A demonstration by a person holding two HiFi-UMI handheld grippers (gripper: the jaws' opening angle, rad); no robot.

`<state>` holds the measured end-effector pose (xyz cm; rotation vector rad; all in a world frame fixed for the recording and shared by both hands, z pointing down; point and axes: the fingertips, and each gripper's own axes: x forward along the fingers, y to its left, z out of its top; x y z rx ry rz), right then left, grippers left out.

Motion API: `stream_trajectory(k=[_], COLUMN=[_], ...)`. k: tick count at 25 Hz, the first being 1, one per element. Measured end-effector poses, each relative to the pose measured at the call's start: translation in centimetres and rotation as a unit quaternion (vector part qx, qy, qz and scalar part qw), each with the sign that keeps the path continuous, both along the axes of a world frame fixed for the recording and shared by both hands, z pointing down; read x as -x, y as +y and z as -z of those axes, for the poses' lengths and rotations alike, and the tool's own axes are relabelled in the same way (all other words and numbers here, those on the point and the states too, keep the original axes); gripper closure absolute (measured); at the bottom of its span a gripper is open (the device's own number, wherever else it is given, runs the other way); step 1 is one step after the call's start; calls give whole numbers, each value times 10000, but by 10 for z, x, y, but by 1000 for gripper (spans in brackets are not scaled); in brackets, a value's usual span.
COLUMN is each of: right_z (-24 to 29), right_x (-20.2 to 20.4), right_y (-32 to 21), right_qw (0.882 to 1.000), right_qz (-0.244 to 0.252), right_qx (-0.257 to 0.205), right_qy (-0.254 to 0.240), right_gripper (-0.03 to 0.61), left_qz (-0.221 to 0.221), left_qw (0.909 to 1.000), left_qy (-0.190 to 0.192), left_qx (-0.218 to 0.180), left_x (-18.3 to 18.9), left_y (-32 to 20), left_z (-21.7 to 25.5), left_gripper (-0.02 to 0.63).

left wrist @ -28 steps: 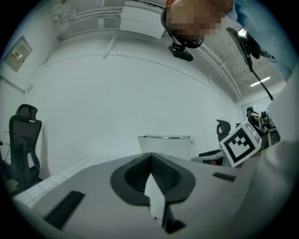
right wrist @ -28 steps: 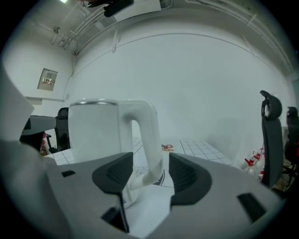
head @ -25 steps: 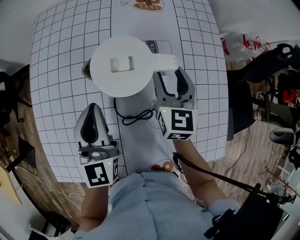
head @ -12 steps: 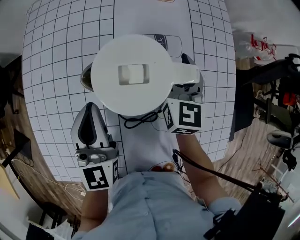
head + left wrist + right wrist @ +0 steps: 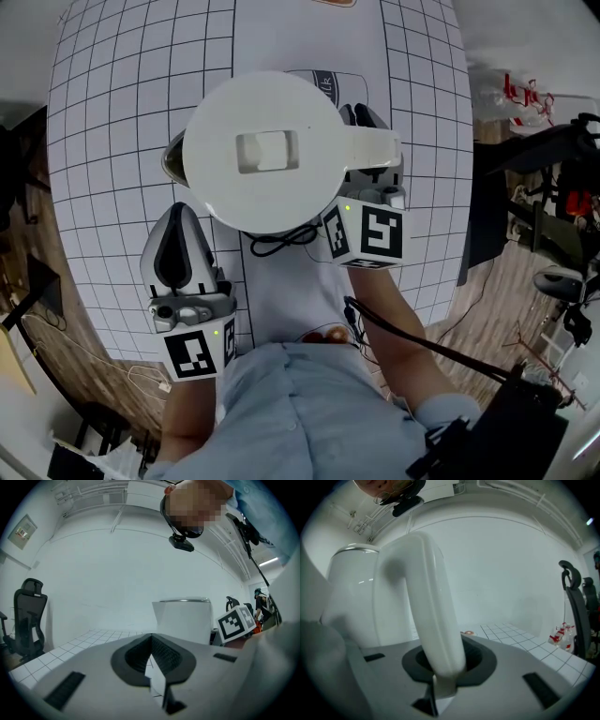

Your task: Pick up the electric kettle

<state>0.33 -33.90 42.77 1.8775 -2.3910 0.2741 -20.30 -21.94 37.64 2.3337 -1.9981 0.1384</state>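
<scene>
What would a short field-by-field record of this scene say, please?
kettle: white, upright on the gridded table
handle: between the right gripper's jaws
right gripper: jaws have just been closing, now on the handle
left gripper: shut, empty, near the kettle but apart from it
cord: black, looped on the table beside the kettle

Pale-blue shirt (image 5: 300, 403); grey left gripper (image 5: 180, 212) and right gripper (image 5: 360, 116), black-and-white marker cubes (image 5: 370, 234).

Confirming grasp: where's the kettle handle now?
The handle sits right of the lid in the head view, between the right tool's jaws, which just closed on it.
</scene>
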Motion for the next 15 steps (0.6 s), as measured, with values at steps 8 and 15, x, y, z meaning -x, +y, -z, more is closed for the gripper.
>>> stream_trajectory(k=[8,15], right_z=[-4,8], right_x=[-5,-11], right_y=[-1,-6], right_qw=[9994,9977], right_qz=[-182,-302], right_qx=[125,34], right_qy=[-258,-601], right_gripper=[525,518], left_qz=[56,102], left_qw=[10000,9999], left_qy=[-22,16], left_qx=[-61,-126], left_x=[4,6], left_y=[7,8], left_z=[6,11], left_gripper=[614,614])
